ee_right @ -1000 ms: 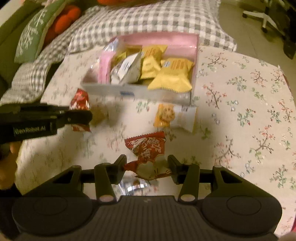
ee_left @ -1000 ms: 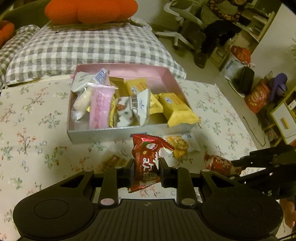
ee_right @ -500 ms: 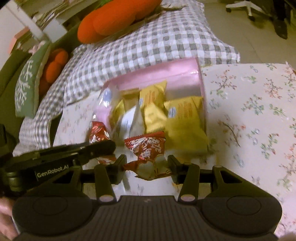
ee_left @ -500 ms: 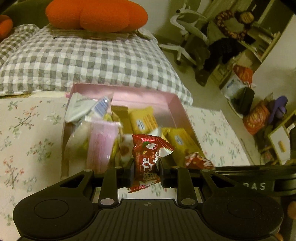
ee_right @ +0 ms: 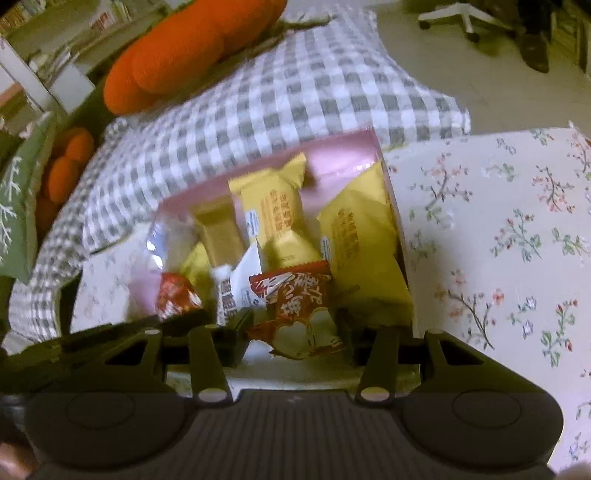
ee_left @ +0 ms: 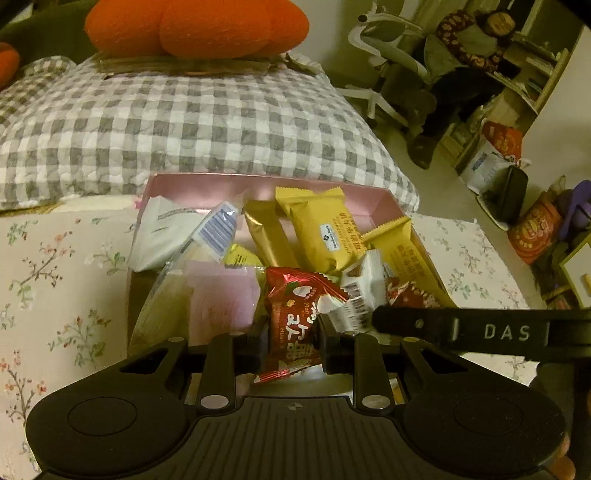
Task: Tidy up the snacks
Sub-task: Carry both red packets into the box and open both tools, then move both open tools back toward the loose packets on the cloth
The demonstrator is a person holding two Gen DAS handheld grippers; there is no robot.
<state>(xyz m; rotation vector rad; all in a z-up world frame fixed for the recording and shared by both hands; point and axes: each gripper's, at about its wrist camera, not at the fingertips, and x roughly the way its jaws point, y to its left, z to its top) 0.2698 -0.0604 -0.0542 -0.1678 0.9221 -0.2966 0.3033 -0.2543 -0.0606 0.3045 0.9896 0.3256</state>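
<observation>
Floral cloth covers the bench (ee_left: 55, 295), where both grippers hang over the near end of a pink box (ee_left: 380, 205). Nearest, the left gripper (ee_left: 291, 341) pinches a red snack packet (ee_left: 299, 317) between narrow jaws; the right gripper (ee_right: 295, 328) clamps another red packet (ee_right: 295, 306). Inside the box lie yellow packets (ee_left: 321, 229), a white wrapper (ee_left: 162, 229) and a pink packet (ee_left: 221, 299). Beyond it sits a checked cushion (ee_left: 184, 125) with an orange plush (ee_left: 195, 26) on top.
</observation>
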